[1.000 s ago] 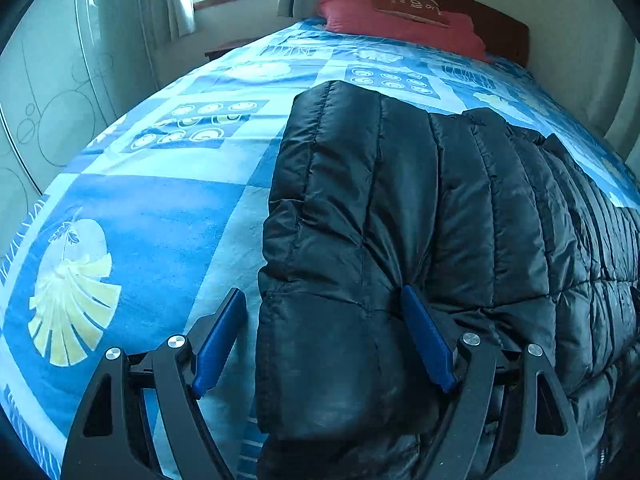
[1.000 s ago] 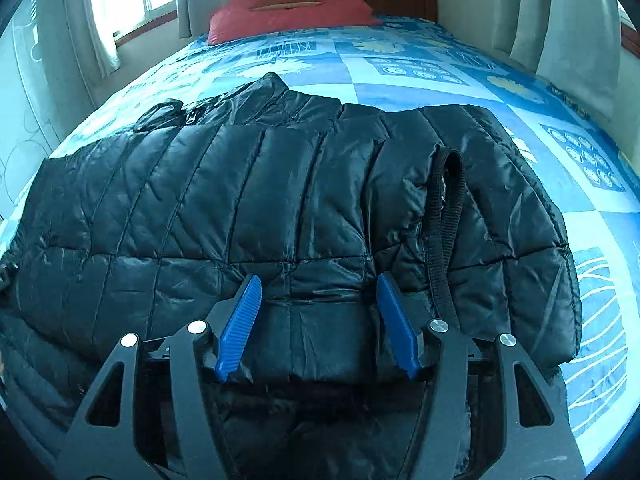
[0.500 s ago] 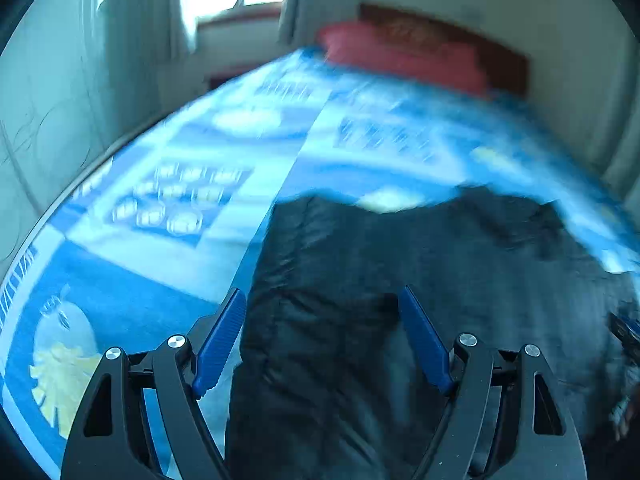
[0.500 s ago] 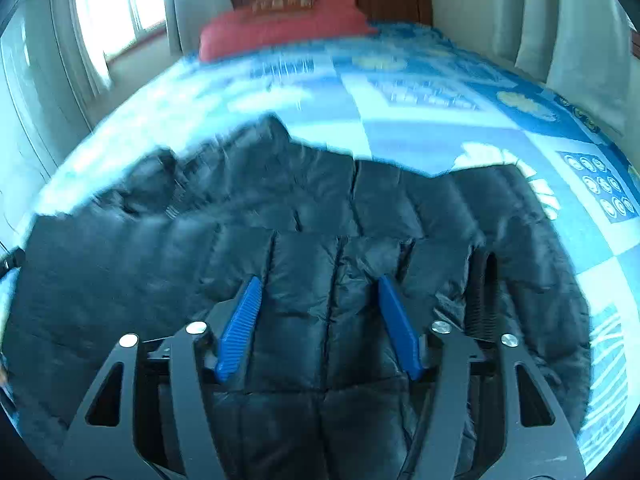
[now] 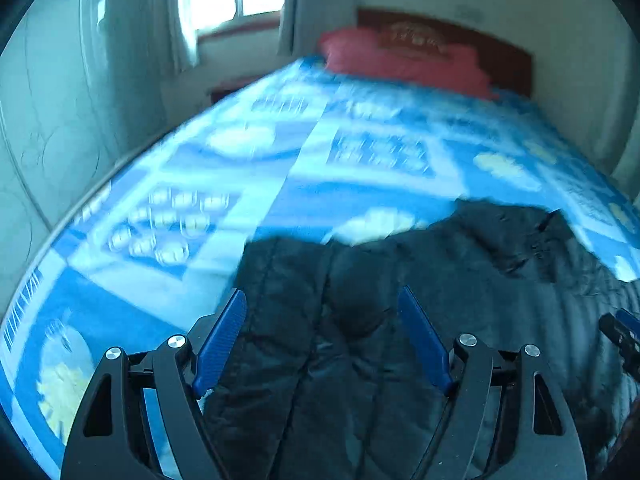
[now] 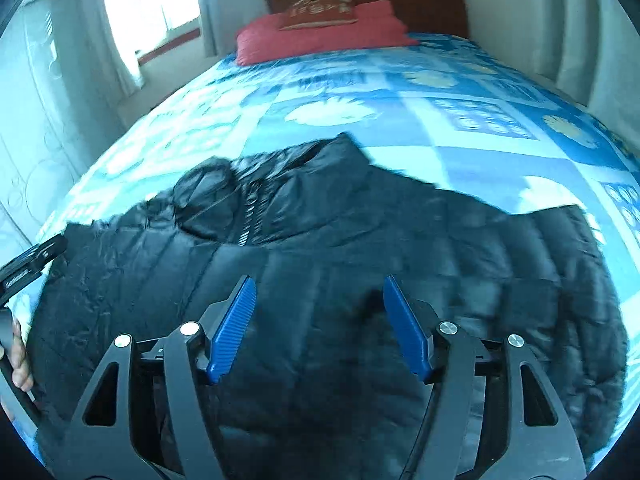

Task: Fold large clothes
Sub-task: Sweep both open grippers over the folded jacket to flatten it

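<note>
On the near part of the bed (image 6: pixel 460 92), a black quilted jacket (image 6: pixel 360 248) is laid across the blue patterned cover, its collar and zip turned toward the red pillow (image 6: pixel 320 32) at the headboard. It is seen under both grippers; the left-wrist view is blurred, so fine detail there cannot be made out. The left gripper (image 5: pixel 322 336) is held with its blue pads wide apart over the jacket's left edge, with nothing pinched between them. The right gripper (image 6: pixel 318 326) is likewise spread above the middle of the jacket, and no fabric is caught in it.

The jacket is judged to be light, puffy and very soft, with a shiny shell that is likely to be slippery. A thin pinch of the outer skin alone would probably slide out, and the padding can be expected to spring back once a fold is let go. A firmer hold is likely to be had at a stitched seam, the hem or the outer side edges, where the layers are bound together. The two holds are best taken well apart, so that the fold is kept level and sagging between them is limited.
</note>
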Motion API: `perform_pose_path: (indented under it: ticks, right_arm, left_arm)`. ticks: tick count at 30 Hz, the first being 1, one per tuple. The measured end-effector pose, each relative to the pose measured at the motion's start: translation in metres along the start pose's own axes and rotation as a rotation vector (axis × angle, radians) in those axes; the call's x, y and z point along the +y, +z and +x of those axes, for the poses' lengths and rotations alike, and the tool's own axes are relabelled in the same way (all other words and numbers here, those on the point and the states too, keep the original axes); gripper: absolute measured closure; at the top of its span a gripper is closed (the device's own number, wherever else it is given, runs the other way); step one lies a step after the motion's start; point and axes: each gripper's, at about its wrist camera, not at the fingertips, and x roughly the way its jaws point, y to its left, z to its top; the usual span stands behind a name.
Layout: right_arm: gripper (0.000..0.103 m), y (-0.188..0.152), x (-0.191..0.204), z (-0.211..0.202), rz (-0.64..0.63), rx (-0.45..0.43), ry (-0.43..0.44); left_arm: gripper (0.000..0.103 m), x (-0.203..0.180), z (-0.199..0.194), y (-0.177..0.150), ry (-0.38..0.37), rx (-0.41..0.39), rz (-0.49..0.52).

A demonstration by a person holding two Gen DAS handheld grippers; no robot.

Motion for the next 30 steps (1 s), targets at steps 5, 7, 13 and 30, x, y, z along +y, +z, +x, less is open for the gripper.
perform_pose_path:
  ticks: [5,7,13,30]
  right_arm:
    - [0.033,-0.007,0.004,0.009,-0.026,-0.016,-0.018]
    - [0.033,-0.006,0.002,-0.002,-0.014,-0.014,-0.009]
    - [0.031,-0.04,-0.021,-0.086,-0.019,-0.048,0.009]
    - [0.027,-0.306,-0.114,-0.28,0.192,0.177,-0.131]
  left_arm:
    - [0.022,0.004,0.028,-0.013,0.049,0.04,0.026]
    - [0.022,0.003,0.021,-0.011,0.052,0.039,0.031]
    - [0.023,0.037,-0.052,-0.04,-0.09,0.011,-0.021]
    - [0.023,0.136,-0.214,-0.281,-0.356,0.283,-0.184]
